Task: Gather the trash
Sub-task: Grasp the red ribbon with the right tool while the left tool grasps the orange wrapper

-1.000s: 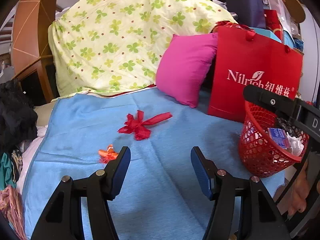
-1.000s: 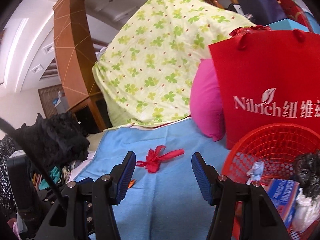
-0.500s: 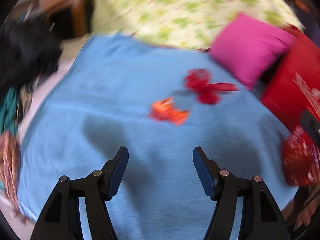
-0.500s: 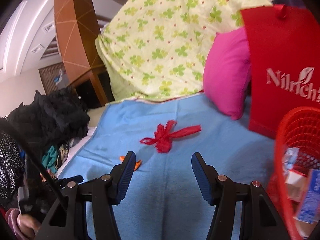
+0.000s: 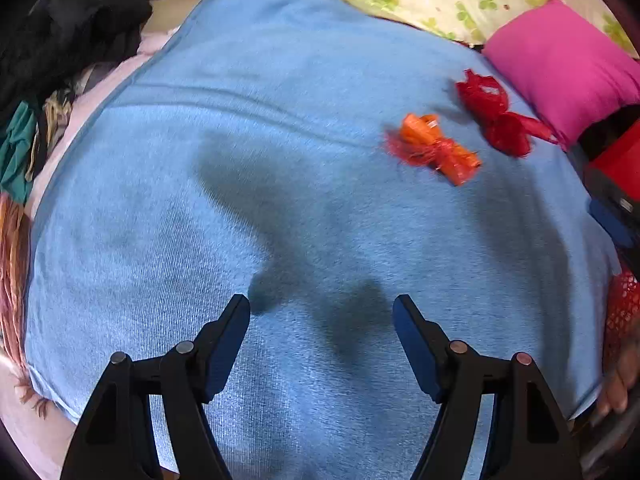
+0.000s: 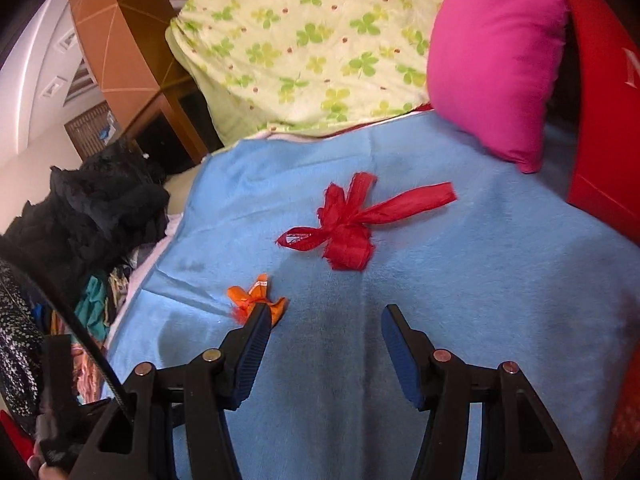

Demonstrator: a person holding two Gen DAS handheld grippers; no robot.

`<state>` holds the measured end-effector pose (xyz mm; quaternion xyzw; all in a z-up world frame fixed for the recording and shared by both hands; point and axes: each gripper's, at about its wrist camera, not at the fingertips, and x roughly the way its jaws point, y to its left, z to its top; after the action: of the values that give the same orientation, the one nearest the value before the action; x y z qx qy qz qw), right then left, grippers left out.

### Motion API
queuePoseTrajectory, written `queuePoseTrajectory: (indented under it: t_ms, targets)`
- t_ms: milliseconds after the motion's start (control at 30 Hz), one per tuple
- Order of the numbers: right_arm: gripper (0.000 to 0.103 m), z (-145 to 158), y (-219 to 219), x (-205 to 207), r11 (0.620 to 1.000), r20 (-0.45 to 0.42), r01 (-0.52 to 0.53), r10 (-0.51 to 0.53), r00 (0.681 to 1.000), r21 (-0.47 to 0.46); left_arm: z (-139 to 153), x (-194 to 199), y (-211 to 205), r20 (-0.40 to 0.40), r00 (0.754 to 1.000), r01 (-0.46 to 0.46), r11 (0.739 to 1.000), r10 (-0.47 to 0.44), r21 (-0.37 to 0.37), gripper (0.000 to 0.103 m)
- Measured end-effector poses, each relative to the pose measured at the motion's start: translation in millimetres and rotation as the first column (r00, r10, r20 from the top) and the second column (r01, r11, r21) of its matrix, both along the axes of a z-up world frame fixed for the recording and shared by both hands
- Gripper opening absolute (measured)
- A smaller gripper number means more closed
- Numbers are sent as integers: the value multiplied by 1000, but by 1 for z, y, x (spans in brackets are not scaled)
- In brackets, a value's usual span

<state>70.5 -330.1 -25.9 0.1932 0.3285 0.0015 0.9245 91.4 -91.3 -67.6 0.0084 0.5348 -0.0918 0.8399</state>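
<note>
Your left gripper (image 5: 321, 308) points steeply down at the blue blanket (image 5: 248, 160) on the bed; its fingers (image 5: 234, 330) stand wide, have just been opening, and have only bare blanket between them. Your right gripper (image 6: 326, 320) has its fingers (image 6: 396, 340) parted at a moderate gap, also with nothing between them. The trash lies on the blanket toward its far right corner: an orange wrapper scrap (image 5: 434, 148) and, just beyond it, a red ribbon bow (image 5: 496, 114), the two close together but apart. In the right wrist view the orange scrap (image 6: 256, 296) sits just past the tip of your right gripper's left finger, partly hidden by it; whether they touch cannot be told. The bow (image 6: 348, 220) lies farther on, near the pink cushion (image 6: 496, 64). A red mesh basket (image 5: 622, 312) shows at the blanket's right edge, beside a red paper bag (image 6: 604, 120).
</note>
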Motion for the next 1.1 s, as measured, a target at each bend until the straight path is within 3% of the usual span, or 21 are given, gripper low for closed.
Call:
queuePoseTrajectory:
  t_ms: [167,400,667,800,1100]
  targets:
    - [60,-4,1,33,1000,-6,-11,11,1000,9,-6,0,3,-48,998,-32,998,30,-48,75]
    - [55,-15,-8,91,999,-56,36,-34,998,25,5,17,7,-40,998,-46,990,41,-136,75]
    - [40,-42,-23,140,995,-147,81,-71,987,65,17,70,-14,45,999,-13,980,22,-200,75]
    - [33,-47,-23,140,997,-147,62,-53,988,55,11,90,-29,43,999,-18,976,28,-217,75]
    - [32,-26,-40,107,996,-95,84,-84,992,-4,-2,107,-71,22,1000,1,966,5,-259,72]
